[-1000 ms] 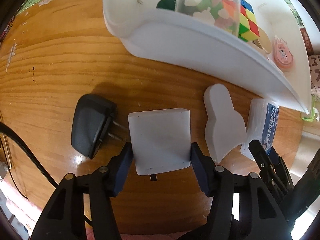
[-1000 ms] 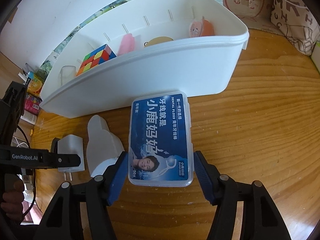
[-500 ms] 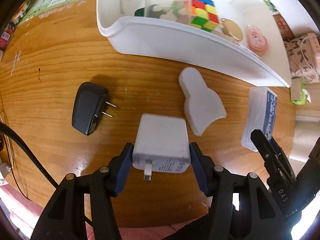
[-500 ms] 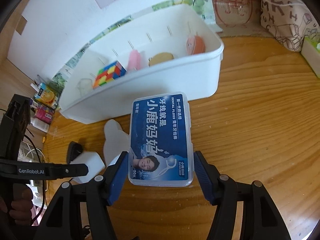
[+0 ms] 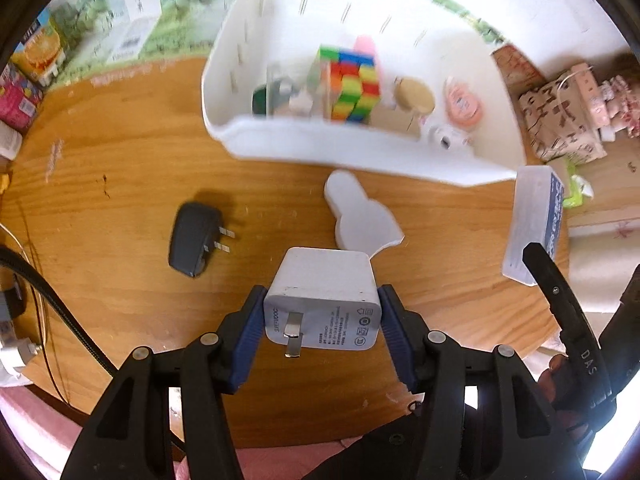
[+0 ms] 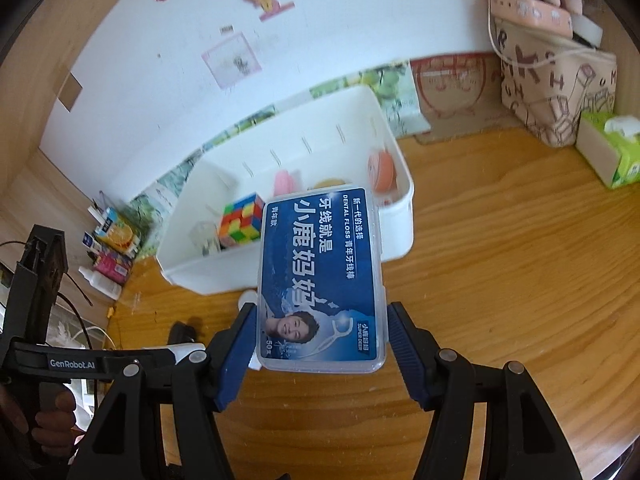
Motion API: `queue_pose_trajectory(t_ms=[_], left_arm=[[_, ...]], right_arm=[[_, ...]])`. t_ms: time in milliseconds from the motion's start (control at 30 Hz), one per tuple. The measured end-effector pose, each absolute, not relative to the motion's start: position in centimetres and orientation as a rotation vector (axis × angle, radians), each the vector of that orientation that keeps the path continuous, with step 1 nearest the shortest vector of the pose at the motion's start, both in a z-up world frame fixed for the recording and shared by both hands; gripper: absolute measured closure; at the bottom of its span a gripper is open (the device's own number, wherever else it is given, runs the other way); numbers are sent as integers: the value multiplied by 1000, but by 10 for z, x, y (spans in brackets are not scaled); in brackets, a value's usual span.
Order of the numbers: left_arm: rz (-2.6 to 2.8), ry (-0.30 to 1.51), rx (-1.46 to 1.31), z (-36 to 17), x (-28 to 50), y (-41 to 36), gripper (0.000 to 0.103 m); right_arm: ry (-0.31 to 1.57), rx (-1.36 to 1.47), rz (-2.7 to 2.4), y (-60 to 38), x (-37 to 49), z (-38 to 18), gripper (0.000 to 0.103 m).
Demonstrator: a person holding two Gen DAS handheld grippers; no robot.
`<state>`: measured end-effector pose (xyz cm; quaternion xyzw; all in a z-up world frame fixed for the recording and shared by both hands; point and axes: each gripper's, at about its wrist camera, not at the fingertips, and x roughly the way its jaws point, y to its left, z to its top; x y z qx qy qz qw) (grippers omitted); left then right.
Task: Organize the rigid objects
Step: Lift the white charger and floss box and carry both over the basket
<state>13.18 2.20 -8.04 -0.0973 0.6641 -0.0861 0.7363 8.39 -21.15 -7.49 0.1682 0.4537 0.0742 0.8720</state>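
My left gripper (image 5: 320,316) is shut on a white charger block (image 5: 324,300), held above the wooden table with its plug prong toward the camera. My right gripper (image 6: 320,328) is shut on a clear dental floss box (image 6: 320,276) with a blue label, also lifted off the table; the same box (image 5: 534,224) shows at the right of the left wrist view. Beyond both stands the white bin (image 5: 360,152) (image 6: 400,236), which holds a colourful puzzle cube (image 5: 354,84) (image 6: 242,220), a clear cup, a tan disc and pink items.
A black plug adapter (image 5: 196,240) and a flat white bottle-shaped piece (image 5: 360,216) lie on the table (image 5: 120,160) before the bin. Cartons stand at the far left, a patterned bag (image 6: 560,88) and a tissue box (image 6: 608,148) at the right. A cable runs along the left edge.
Both grippers have risen from the table with their loads. The charger left the tabletop and tipped its prong toward the camera. The bin and table now look farther away.
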Motion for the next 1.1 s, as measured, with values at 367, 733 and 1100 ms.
queue_pose_trajectory(t_ms=[367, 733, 1100], left_arm=[[-250, 1227, -318, -32, 153, 44, 44], [-283, 1025, -366, -16, 167, 50, 44], [-196, 833, -231, -18, 190, 35, 45]], right_arm=[[846, 327, 192, -212, 106, -50, 38], [775, 317, 250, -201, 134, -55, 38], [786, 291, 268, -197, 168, -85, 38]])
